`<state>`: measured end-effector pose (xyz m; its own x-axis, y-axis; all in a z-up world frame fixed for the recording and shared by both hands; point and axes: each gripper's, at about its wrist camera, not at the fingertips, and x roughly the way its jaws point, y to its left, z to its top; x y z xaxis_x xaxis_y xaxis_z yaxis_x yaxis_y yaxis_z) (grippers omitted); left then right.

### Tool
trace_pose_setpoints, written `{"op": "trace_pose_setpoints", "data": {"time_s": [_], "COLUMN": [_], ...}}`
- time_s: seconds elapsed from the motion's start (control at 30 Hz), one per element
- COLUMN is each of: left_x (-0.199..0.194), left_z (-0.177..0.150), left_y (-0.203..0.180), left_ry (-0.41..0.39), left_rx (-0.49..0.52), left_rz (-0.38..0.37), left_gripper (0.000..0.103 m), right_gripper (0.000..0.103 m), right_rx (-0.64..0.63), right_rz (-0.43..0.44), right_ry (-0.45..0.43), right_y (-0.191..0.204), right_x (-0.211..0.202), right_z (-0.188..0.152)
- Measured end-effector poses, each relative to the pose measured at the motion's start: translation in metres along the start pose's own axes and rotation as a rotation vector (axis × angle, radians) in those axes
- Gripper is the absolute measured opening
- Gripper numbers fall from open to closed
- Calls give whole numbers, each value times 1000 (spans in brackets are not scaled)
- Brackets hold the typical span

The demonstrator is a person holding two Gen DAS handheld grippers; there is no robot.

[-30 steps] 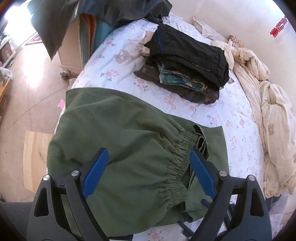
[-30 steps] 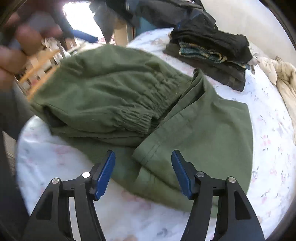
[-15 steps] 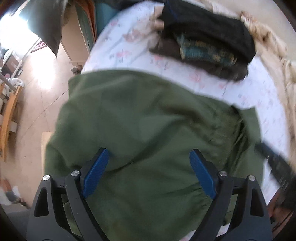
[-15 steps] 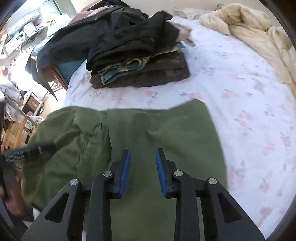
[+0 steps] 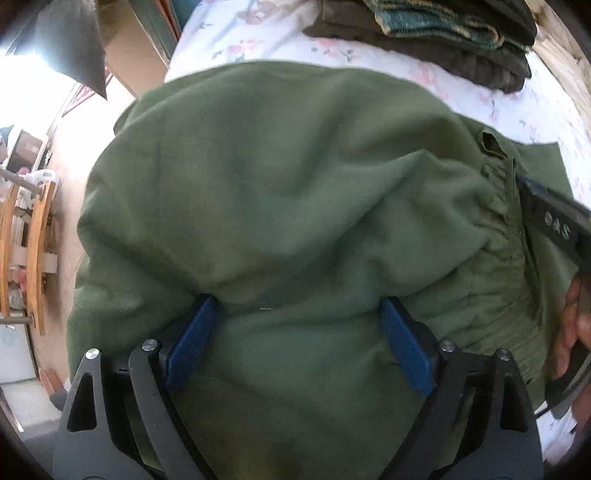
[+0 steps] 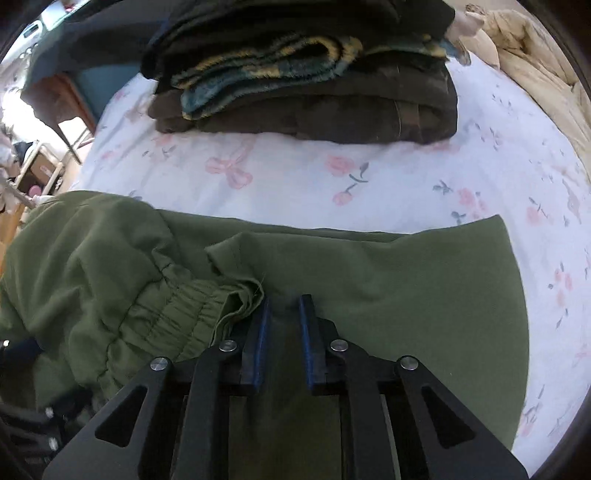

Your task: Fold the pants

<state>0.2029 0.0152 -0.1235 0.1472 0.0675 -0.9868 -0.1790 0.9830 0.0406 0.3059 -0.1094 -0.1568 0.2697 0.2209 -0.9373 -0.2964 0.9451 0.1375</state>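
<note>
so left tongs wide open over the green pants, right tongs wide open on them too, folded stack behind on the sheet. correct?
Not the right tongs: the right wrist view shows them nearly closed, having just been closing, pinching the green pants. The left tongs are wide open; the folded stack lies behind on the sheet.

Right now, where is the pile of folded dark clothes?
In the right wrist view, the pile of folded dark clothes sits at the top, on the flowered bed sheet, beyond the green pants; a strip of bare sheet lies between them.

My left view cuts the folded clothes stack [image 5: 424,33] at the top; green pants [image 5: 295,203] hide the bed beneath; right hand [image 5: 570,332] half out of frame.
</note>
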Motion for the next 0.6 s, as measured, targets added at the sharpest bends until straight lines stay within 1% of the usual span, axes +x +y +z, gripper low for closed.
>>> {"op": "trace_pose_setpoints", "data": {"time_s": [0.03,0.1,0.17,0.2,0.23,0.27,0.37,0.43,0.47,0.5,0.53,0.6], "left_x": [-4,-13,-25,-30,-36,-41,-54,-62,-64,-66,-68,-69], "left_z": [0,0,-1,-1,-1,-1,-1,2,3,5,6,6], "left_y": [-2,-6,-12,-14,-16,-18,-18,-14,-12,-14,-15,-12], "left_ry": [-5,-19,-43,-55,-71,-84,-127,-150,-156,-160,-164,-177], "left_rx": [-6,1,15,20,23,22,3,-18,-26,-36,-44,-57], "left_rz": [-18,-58,-85,-96,-106,-115,-150,-166,-170,-173,-179,-169], "left_gripper": [87,87,87,87,87,87,87,87,87,87,87,87], "right_gripper": [15,22,22,22,22,22,22,22,22,22,22,22], "right_rx": [12,49,77,92,93,79,52,55,50,43,45,70], "right_rz": [33,79,121,155,171,180,195,208,190,170,172,189], "right_ry": [-2,-49,-61,-56,-53,-52,-4,28,44,58,49,47], "right_y": [-4,-16,-23,-23,-22,-17,-5,2,8,10,9,6], "right_x": [-6,-29,-48,-56,-62,-68,-77,-67,-60,-48,-46,-53], "right_z": [-1,-9,-21,-30,-38,-48,-79,-96,-104,-109,-111,-108]}}
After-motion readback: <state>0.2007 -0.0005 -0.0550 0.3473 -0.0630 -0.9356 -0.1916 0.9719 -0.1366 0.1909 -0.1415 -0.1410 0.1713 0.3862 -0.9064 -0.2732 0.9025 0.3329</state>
